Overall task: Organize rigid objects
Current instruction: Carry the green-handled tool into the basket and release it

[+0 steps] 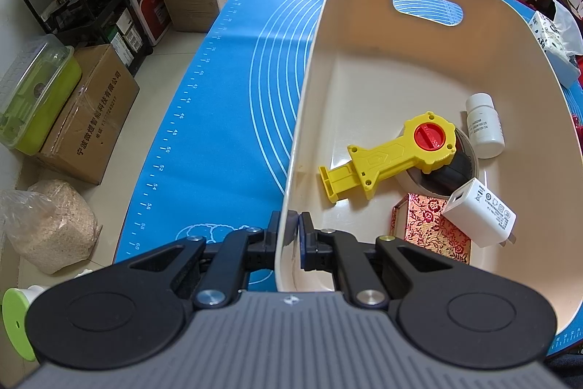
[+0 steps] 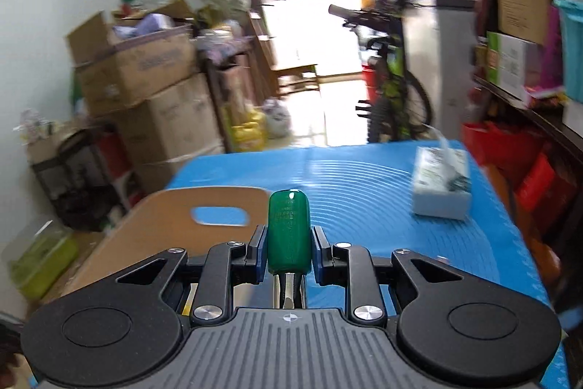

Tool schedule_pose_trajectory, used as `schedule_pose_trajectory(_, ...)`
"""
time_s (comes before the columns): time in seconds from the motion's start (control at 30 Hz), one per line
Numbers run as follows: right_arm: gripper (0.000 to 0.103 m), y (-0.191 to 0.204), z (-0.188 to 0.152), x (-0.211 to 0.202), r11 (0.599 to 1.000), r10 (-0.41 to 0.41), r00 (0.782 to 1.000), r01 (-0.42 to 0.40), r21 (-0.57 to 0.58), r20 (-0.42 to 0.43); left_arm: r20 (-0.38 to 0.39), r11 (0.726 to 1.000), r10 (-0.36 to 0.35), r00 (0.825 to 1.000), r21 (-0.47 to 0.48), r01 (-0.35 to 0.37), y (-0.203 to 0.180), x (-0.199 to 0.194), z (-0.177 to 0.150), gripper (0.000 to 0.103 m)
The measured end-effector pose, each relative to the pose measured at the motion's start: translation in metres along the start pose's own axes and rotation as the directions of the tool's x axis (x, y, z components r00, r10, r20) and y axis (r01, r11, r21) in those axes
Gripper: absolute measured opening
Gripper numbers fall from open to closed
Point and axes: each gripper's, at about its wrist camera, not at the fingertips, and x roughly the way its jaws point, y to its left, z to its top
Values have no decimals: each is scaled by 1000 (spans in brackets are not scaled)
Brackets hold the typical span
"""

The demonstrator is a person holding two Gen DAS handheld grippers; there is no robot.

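Left gripper clamped on cream bin's near rim | right gripper gripping green-handled screwdriver above blue mat | bin holds yellow toy, white bottle, charger

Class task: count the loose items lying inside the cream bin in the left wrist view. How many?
5 in the bin: yellow toy key, white bottle, white charger, red patterned box, and a tape roll under the key. More may be hidden.
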Motion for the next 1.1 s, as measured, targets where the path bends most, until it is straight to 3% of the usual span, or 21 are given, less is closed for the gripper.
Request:
schedule_pose_trajectory(0.23, 33, 48, -7, 11, 988, 109, 992, -115, -105, -62, 1, 1000, 1, 1000, 2, -1, 0, 0, 0, 11)
schedule_pose_trajectory(0.47, 33, 85, -15, 30, 967, 135, 980, -162, -194, -148, 1, 1000, 1, 1000, 3, -1, 0, 0, 0, 11)
schedule_pose_trajectory(0.8, 33, 109, -37, 59, 936, 94, 953, -183, -299, -289, 1, 1000, 6, 1000, 6, -6, -3, 0, 1, 11)
schedule_pose_trajectory(1.1, 33, 110, -49, 74, 929, 60, 920, -194, -314, -388, 2, 1000, 8, 1000, 7, -8, -3, 0, 1, 11)
